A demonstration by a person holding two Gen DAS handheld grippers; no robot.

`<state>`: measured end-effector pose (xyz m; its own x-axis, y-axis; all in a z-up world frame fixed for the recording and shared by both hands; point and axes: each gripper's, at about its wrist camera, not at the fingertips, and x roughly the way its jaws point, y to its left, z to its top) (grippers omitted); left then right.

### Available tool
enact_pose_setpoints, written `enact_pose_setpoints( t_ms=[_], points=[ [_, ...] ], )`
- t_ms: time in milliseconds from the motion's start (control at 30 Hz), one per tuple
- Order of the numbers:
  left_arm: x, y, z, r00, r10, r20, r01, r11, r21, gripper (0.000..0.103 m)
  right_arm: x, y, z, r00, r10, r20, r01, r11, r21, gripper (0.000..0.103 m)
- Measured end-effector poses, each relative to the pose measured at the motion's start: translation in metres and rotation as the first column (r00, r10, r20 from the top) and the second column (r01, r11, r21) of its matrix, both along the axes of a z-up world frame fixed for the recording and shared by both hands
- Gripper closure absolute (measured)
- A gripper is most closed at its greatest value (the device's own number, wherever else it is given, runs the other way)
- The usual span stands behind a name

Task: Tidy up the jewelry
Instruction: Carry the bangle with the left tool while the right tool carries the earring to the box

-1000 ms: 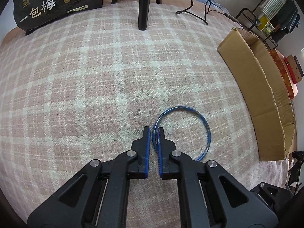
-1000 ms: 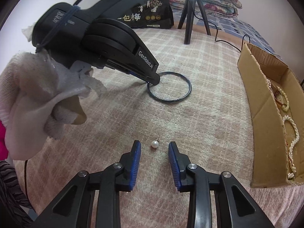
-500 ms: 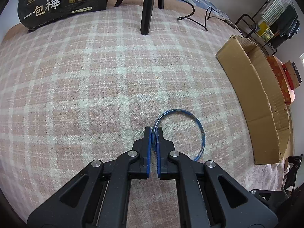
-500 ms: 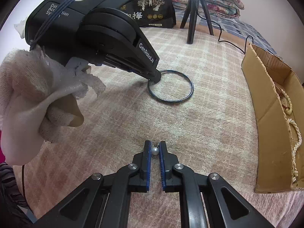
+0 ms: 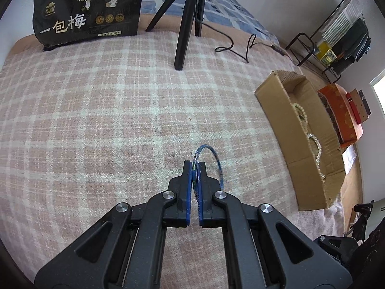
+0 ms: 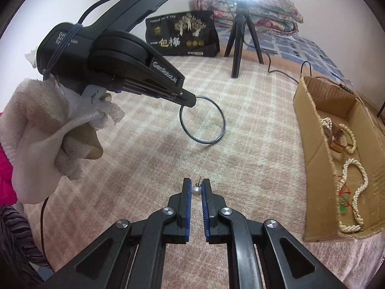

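The left gripper (image 5: 195, 166) pinches the blue bangle (image 6: 202, 120), now lifted and tilted; the right gripper (image 6: 196, 185), open a second ago, pinches the pearl earring (image 6: 196, 191), post pointing up.

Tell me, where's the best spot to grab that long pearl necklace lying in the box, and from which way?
Probably grab the pearl necklace on one strand of its loop, where the beads run in a single row. Come straight down through the open top of the cardboard box, since the walls block every side. The necklace lies flat and loose on the bottom, so pinch across the strand.
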<state>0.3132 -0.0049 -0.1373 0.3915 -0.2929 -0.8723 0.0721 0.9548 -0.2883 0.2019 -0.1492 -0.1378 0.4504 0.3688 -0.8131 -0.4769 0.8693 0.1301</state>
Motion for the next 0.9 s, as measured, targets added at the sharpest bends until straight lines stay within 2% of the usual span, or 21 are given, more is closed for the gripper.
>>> enact_pose_setpoints(
  t_ms=[400,900],
  points=[
    [-0.003,-0.008,0.033,0.998,-0.006,0.056,0.010,0.998,-0.066,0.101,-0.009,-0.022,0.028,0.998,-0.031,0.054,0.029,0.999,0.036,0.097],
    [-0.015,-0.056,0.066,0.984,-0.112,0.137,0.123,0.990,-0.075,0.101,-0.012,-0.076,0.059,0.985,-0.128,0.112,0.118,0.989,0.086,0.097]
  ],
)
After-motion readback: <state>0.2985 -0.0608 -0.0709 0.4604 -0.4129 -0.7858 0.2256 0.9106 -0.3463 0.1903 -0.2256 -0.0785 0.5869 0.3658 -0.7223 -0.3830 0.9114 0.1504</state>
